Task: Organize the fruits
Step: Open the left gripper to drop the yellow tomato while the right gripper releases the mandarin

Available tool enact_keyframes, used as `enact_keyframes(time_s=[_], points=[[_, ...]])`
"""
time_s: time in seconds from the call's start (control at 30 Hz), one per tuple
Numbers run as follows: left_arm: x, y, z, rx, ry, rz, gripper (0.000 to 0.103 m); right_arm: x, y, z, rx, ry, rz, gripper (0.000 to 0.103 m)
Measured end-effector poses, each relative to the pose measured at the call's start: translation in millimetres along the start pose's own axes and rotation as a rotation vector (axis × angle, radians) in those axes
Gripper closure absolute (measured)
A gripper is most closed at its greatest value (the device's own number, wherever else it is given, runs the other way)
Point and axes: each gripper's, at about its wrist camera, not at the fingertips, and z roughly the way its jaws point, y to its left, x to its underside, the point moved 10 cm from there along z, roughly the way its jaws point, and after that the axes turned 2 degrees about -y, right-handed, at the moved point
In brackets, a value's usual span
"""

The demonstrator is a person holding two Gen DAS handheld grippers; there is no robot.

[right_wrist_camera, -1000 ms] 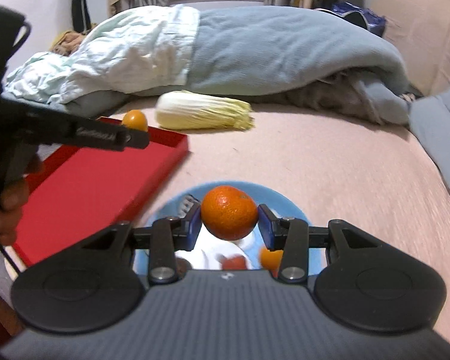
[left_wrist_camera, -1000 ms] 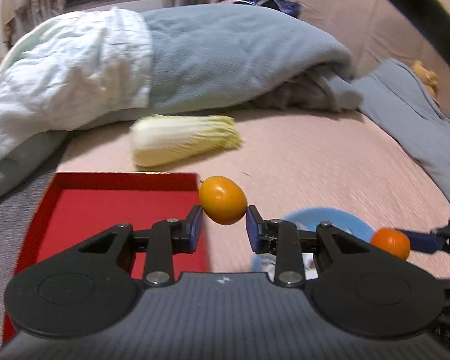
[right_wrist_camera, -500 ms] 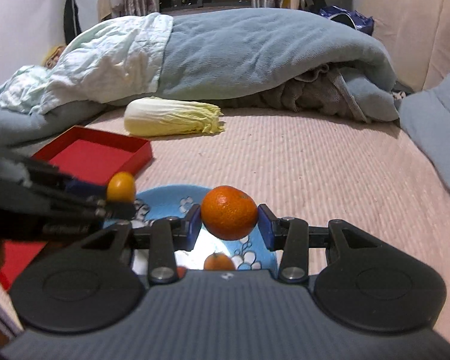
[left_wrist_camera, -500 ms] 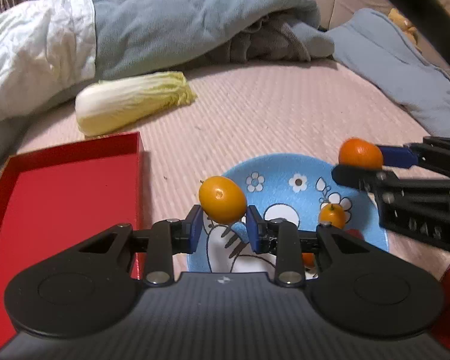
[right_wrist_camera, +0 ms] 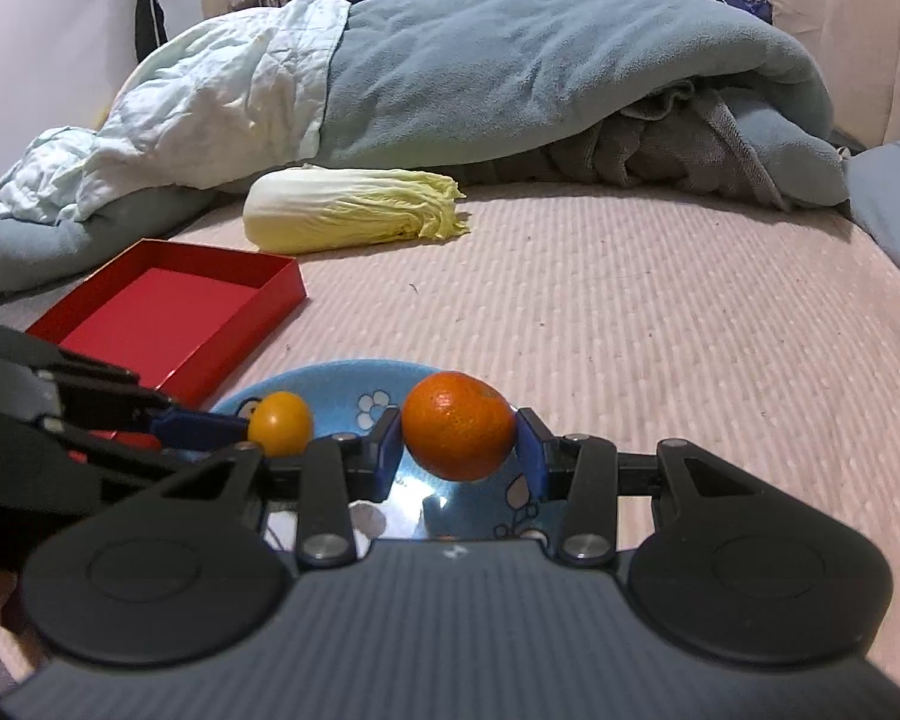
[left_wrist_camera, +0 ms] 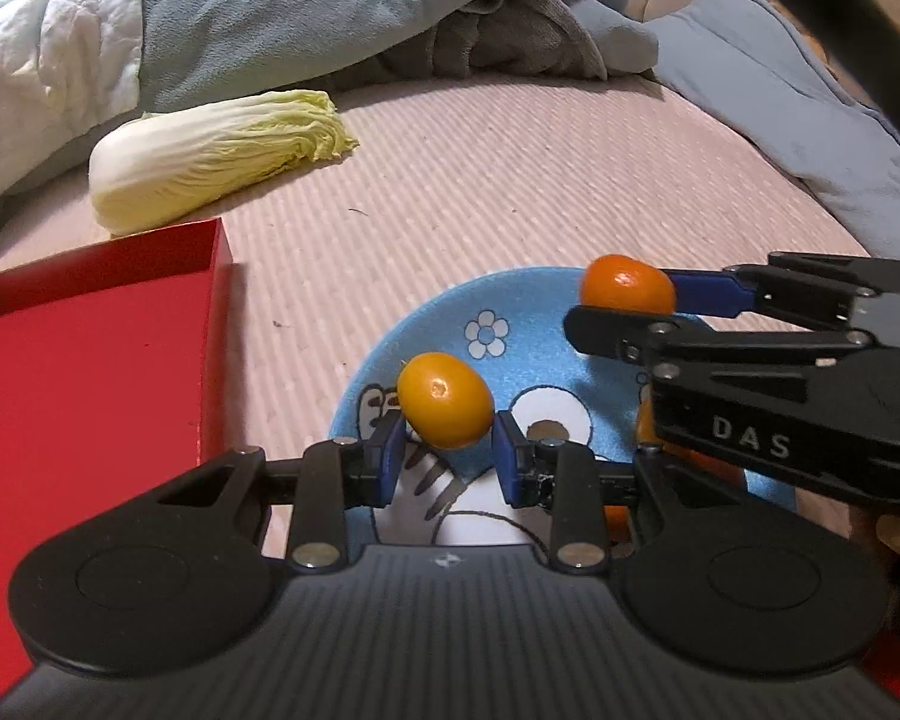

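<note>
My left gripper (left_wrist_camera: 447,456) is shut on a small yellow-orange kumquat (left_wrist_camera: 445,399) and holds it above the blue cartoon plate (left_wrist_camera: 510,330). My right gripper (right_wrist_camera: 459,450) is shut on a darker orange mandarin (right_wrist_camera: 459,432), also above the plate (right_wrist_camera: 354,378). In the left wrist view the right gripper (left_wrist_camera: 627,300) reaches in from the right with the mandarin (left_wrist_camera: 627,291) over the plate's far rim. In the right wrist view the left gripper (right_wrist_camera: 270,420) comes in from the left with the kumquat (right_wrist_camera: 280,423). Other orange fruit on the plate (left_wrist_camera: 618,519) is mostly hidden.
An open red box (left_wrist_camera: 90,348) (right_wrist_camera: 168,306) lies left of the plate. A napa cabbage (left_wrist_camera: 216,156) (right_wrist_camera: 354,210) lies behind it on the pink bedspread (right_wrist_camera: 630,300). Piled blue and white blankets (right_wrist_camera: 450,72) line the back; a blue cloth (left_wrist_camera: 798,108) lies on the right.
My left gripper has carried the kumquat rightwards from over the red box to over the plate. My right gripper, still holding the mandarin, now sits close beside it.
</note>
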Motion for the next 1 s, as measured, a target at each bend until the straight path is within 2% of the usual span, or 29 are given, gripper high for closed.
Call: enact_keyframes(time_s=[0.53,0.63,0.93,0.97,1.0], points=[[0.5,0.5,-4.5,-0.010,-0.005,0.023,0.065,0.9,1.9,2.6,-0.012,-0.005,0.001,0.058],[0.0,1.6,-8.0,-0.014,-0.013,0.029,0.059,-1.6,0.6,-0.5,-0.012,-0.023,0.011,0.050],[-10.3,6.2,-31.7,-0.035,-0.067,0.021,0.058,-13.2,-9.8,-31.1,0.031,-0.068,0.061,0.049],[-12.2,6.6,-35.3,-0.038,-0.075,0.018,0.057,-14.1,-10.9,-37.5,0.035,-0.073,0.069,0.046],[-13.9,7.3,-38.9,-0.042,-0.083,0.016,0.056,-14.9,-12.5,-45.5,0.043,-0.079,0.077,0.036]])
